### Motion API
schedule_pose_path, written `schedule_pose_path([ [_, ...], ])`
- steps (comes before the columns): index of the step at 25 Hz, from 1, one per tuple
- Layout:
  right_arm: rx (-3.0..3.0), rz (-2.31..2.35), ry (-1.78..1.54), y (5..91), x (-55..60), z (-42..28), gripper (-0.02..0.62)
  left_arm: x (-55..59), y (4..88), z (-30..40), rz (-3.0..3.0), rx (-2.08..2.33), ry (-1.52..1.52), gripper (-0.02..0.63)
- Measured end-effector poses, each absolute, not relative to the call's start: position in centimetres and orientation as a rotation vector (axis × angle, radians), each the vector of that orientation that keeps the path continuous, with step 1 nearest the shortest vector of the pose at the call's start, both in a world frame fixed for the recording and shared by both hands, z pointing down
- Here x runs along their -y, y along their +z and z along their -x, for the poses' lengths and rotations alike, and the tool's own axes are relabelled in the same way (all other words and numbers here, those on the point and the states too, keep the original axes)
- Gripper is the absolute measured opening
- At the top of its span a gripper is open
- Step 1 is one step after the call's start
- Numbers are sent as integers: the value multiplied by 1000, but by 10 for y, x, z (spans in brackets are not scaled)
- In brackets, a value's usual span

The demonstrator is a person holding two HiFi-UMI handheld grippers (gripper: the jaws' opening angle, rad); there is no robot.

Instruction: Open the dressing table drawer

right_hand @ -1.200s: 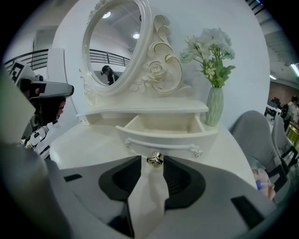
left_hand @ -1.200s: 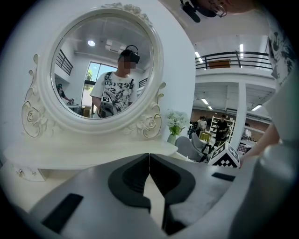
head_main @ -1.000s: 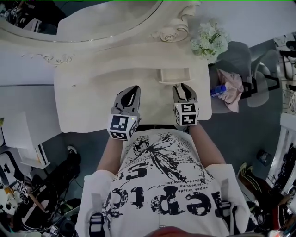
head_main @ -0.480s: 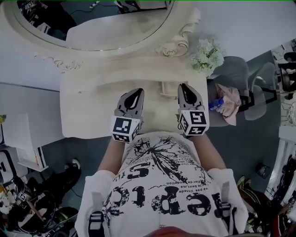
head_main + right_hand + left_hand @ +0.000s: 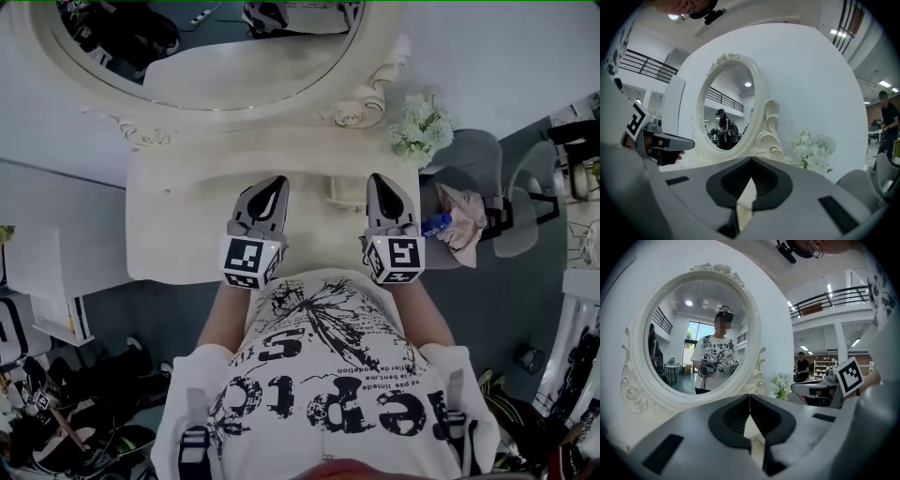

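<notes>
The cream dressing table (image 5: 183,220) lies below me, its oval mirror (image 5: 206,66) at the back. No drawer front shows from above; only a small raised box (image 5: 343,193) sits on the top between my two grippers. My left gripper (image 5: 274,186) hovers over the table's front half, shut and empty. My right gripper (image 5: 379,180) hangs beside it, near the table's right end, shut on nothing. In the left gripper view the left gripper (image 5: 749,397) faces the mirror (image 5: 701,333) with its jaws touching. The right gripper (image 5: 751,160) points at the mirror frame (image 5: 764,126) with its tips together.
White flowers (image 5: 420,127) stand at the table's back right corner. A grey chair (image 5: 483,155) to the right holds a pink cloth (image 5: 464,211) and a blue bottle (image 5: 436,224). Clutter (image 5: 56,412) covers the floor at lower left. A person (image 5: 886,122) stands far off on the right.
Both grippers have risen above the tabletop, the right one more. The right gripper's jaws have come together from open. The left gripper's jaws stayed shut.
</notes>
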State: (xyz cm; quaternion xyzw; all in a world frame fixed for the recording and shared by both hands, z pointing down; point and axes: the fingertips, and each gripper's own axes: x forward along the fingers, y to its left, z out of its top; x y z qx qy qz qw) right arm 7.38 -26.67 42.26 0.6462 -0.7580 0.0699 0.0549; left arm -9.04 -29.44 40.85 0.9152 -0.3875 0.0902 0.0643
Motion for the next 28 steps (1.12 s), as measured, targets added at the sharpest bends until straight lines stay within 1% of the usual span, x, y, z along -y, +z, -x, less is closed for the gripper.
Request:
schedule_pose_path([
  [4, 2310, -1939, 215, 424, 267, -71, 17, 296, 400, 90, -2746, 1156, 212, 20],
  [23, 2322, -1914, 219, 429, 264, -64, 17, 298, 399, 89, -2776, 1157, 234, 20],
  [28, 2317, -1938, 297, 432, 257, -71, 17, 290, 393, 85, -2785, 1158, 213, 20],
])
